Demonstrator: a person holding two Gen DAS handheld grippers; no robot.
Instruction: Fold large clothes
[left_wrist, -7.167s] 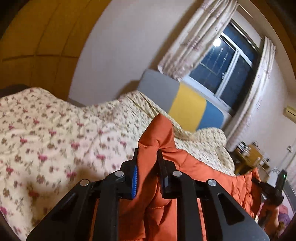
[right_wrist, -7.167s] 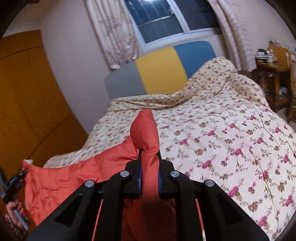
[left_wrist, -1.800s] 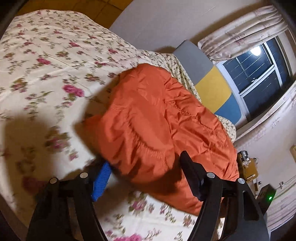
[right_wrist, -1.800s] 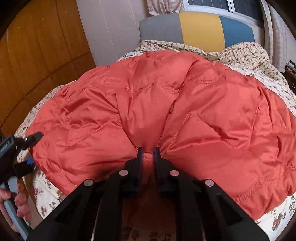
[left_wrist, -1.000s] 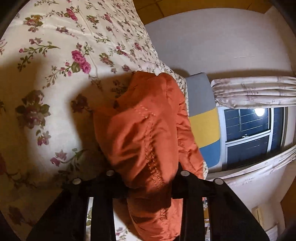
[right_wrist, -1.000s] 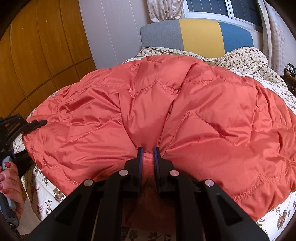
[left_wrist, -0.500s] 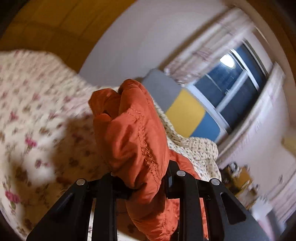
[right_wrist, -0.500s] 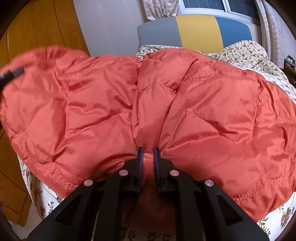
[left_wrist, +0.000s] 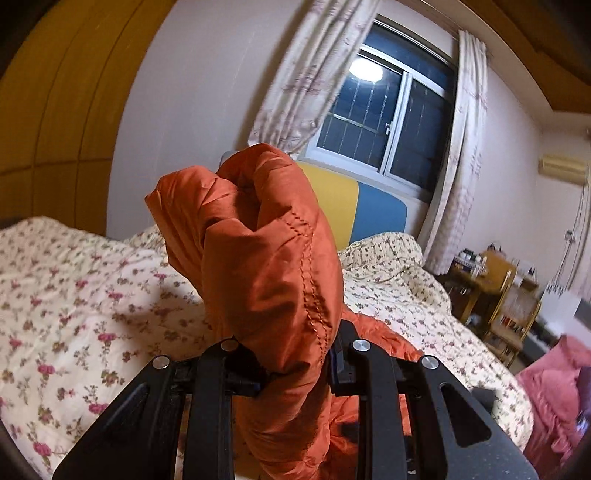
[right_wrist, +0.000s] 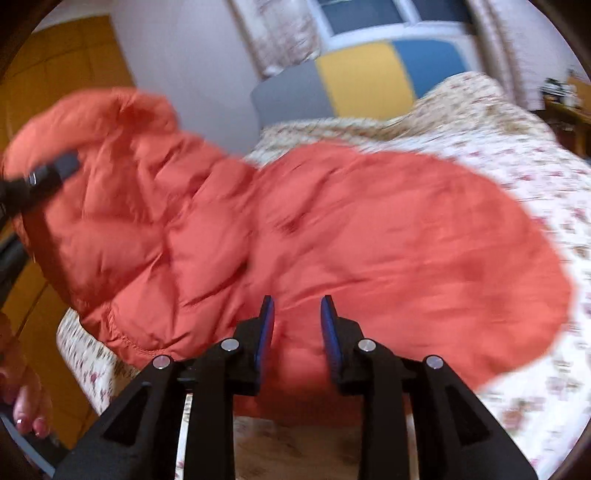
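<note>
An orange quilted puffer jacket (right_wrist: 369, 229) lies spread on the floral quilt (right_wrist: 517, 155). My left gripper (left_wrist: 295, 365) is shut on a bunched edge of the jacket (left_wrist: 266, 240), which stands up thick above its fingers. In the right wrist view that left gripper (right_wrist: 40, 181) holds the jacket's left side lifted off the bed. My right gripper (right_wrist: 297, 325) is at the jacket's near edge with its jaws opening. Its blue pads (right_wrist: 266, 332) stand apart, and the orange fabric in the gap between them is not pinched.
A grey, yellow and blue headboard (left_wrist: 369, 210) stands under a curtained window (left_wrist: 388, 122). Wooden wardrobe panels (left_wrist: 55, 129) are on the left. A wooden table and chair (left_wrist: 498, 288) and a pink cloth (left_wrist: 554, 387) are at the right. A hand (right_wrist: 22, 387) shows low on the left.
The left gripper rolled upright and rose, lifting the jacket's edge off the quilt. The right gripper's jaws parted and let go of the fabric, and its view shifted and blurred.
</note>
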